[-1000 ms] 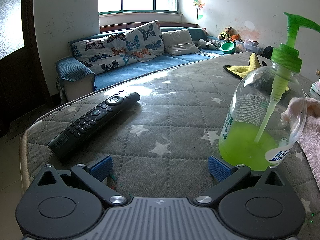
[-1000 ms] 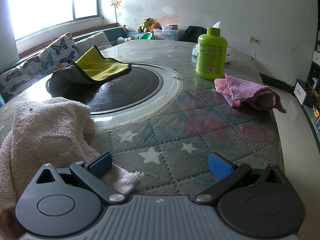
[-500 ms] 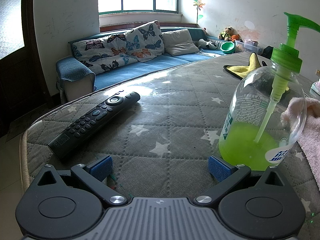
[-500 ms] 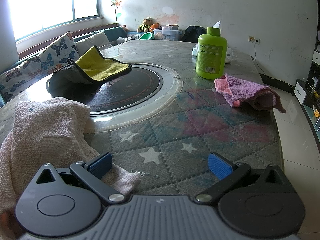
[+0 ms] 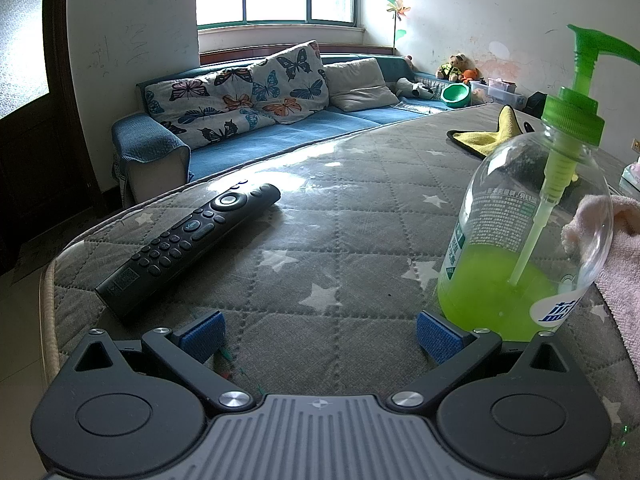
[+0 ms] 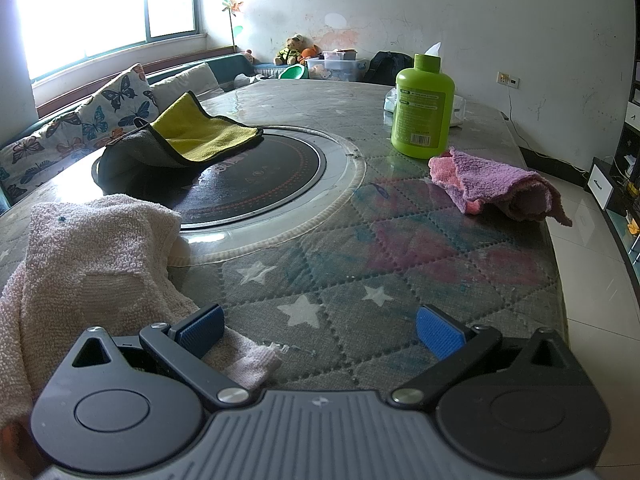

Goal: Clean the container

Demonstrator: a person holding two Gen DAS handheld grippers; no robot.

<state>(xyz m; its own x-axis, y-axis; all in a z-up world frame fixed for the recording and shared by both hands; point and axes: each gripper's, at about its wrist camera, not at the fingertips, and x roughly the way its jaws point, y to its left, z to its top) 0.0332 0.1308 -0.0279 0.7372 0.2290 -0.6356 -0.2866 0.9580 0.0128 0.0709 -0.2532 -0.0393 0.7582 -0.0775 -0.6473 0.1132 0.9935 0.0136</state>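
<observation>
A: Where is the left hand-held gripper?

B: Low over the near edge of the bench, level and pointing across the quilted, star-patterned cover. Its jaws are spread wide and hold nothing; only bare cover lies between the 2 blue pads.

A: And the container?

B: The clear pump bottle stands upright just beyond the right pad, close beside it; I cannot tell if they touch. It is about a third full of green liquid and has a green pump head. A black remote control lies diagonally on the bench, ahead of the left pad and apart from it.

A: The right hand-held gripper?

B: Also low and level at the bench edge, jaws wide apart, gripping nothing. A pale pink towel lies heaped at its left, and a corner of it runs under the left pad.

A: What else is ahead of it?

B: A round black cooktop set into the bench, with a yellow-and-grey cloth draped on its far left side. Farther right, an opaque green bottle stands upright, with a pink-and-purple cloth crumpled just in front of it.
</observation>
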